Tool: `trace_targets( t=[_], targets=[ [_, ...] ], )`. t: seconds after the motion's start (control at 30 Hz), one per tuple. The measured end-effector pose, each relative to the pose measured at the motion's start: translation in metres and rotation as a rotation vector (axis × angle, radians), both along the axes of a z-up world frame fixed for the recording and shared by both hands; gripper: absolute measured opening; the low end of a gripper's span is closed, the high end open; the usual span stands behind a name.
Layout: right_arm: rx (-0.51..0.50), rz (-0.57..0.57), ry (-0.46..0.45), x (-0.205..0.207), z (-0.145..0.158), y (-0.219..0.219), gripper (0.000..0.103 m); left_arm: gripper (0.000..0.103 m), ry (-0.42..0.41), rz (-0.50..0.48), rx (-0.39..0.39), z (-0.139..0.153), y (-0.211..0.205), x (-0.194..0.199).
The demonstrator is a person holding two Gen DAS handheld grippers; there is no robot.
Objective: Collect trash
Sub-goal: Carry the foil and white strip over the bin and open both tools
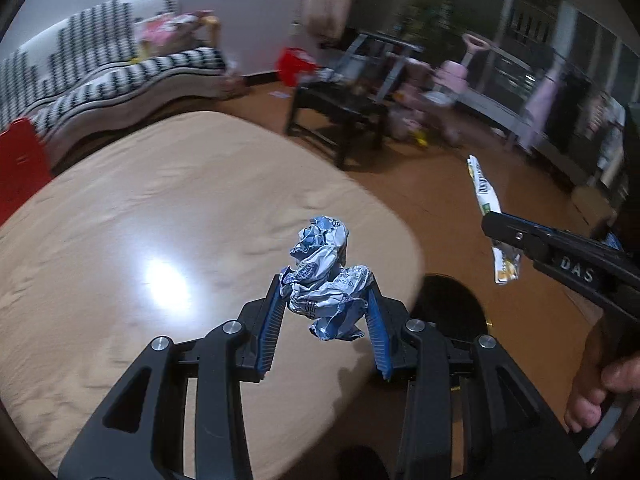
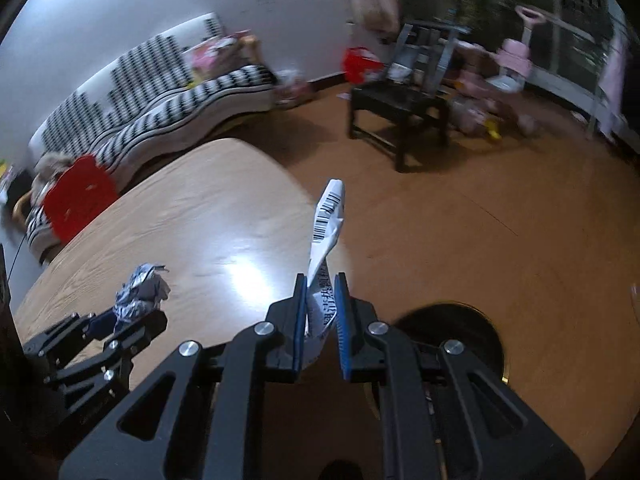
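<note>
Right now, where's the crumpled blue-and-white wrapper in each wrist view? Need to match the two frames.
Left wrist: the crumpled wrapper sits centre frame, pinched in the left claw above the wooden table.
Right wrist: lower left, held in the left claw's tips, left of the barcode wrapper that the right claw grips.
Shared landmark: the dark stool on the floor beyond the table.

My left gripper [image 1: 326, 294]: black plastic linkage arms, triangular cutouts, round silver pivot screws, ribbed blue pads [image 1: 269, 330]. My right gripper [image 2: 322, 306]: same build; white "DAS" lettering on side. Bare skin on right hand [image 1: 600, 384].
</note>
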State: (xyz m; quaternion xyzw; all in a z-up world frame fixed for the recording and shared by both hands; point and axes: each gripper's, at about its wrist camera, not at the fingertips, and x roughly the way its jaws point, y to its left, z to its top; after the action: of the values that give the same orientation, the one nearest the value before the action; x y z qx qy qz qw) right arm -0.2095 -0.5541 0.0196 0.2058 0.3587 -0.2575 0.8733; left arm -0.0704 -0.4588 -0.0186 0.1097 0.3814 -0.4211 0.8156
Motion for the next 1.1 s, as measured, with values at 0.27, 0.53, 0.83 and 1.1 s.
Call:
trace_targets(
  t=[0.27,0.53,0.83,1.1],
  targets=[
    [0.053,-0.124,0.053,-0.075,-0.039,-0.065,0.014,0.038,0.031,-0.182,0.001,-0.027,-0.072,-0.053],
    [0.108,-0.168,0.07,-0.106,-0.06,-0.092,0.014,0.038,0.058,-0.279,0.043,-0.062,-0.115,-0.085],
    [0.111,-0.173,0.075,-0.108,-0.06,-0.093,0.014,0.039,0.085,-0.292,0.046,-0.07,-0.133,-0.083],
    [0.12,-0.197,0.078,-0.105,-0.062,-0.096,0.016,0.056,0.103,-0.297,0.024,-0.073,-0.14,-0.083]
  ],
)
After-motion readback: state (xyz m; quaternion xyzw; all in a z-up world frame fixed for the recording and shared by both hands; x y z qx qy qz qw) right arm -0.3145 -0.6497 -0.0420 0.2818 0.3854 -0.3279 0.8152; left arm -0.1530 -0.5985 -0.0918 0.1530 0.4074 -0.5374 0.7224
